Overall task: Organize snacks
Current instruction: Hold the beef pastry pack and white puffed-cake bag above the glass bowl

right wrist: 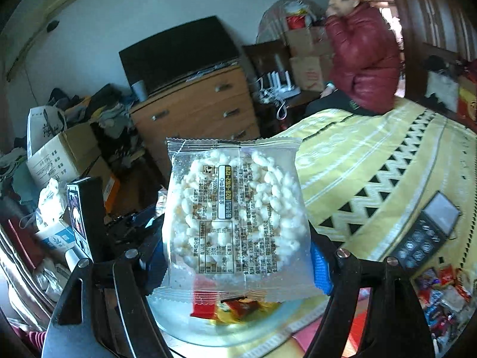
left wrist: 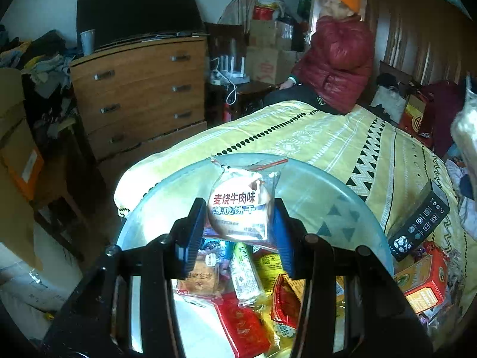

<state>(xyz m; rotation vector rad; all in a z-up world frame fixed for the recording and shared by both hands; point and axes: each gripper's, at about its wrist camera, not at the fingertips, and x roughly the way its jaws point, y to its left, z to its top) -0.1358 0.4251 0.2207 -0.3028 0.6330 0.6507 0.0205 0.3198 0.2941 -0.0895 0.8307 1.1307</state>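
Bowl (left wrist: 313, 191) sits on the bed (left wrist: 328, 137), snacks (left wrist: 247, 304) in it; remote (left wrist: 420, 223) lies right, dresser (left wrist: 140, 89) behind left.

Left gripper (left wrist: 238, 232): black frame arms, silver screws, ribbed blue pads. Right gripper (right wrist: 238, 256): identical construction.

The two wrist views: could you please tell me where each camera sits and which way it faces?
Left wrist: sits behind the left claw, looking down over a clear bowl of snacks toward the bed; its fingers grip a biscuit packet.
Right wrist: sits behind the right claw, facing the dresser; it holds a puffed-rice packet.
Both share the yellow bedspread, dresser and seated person.
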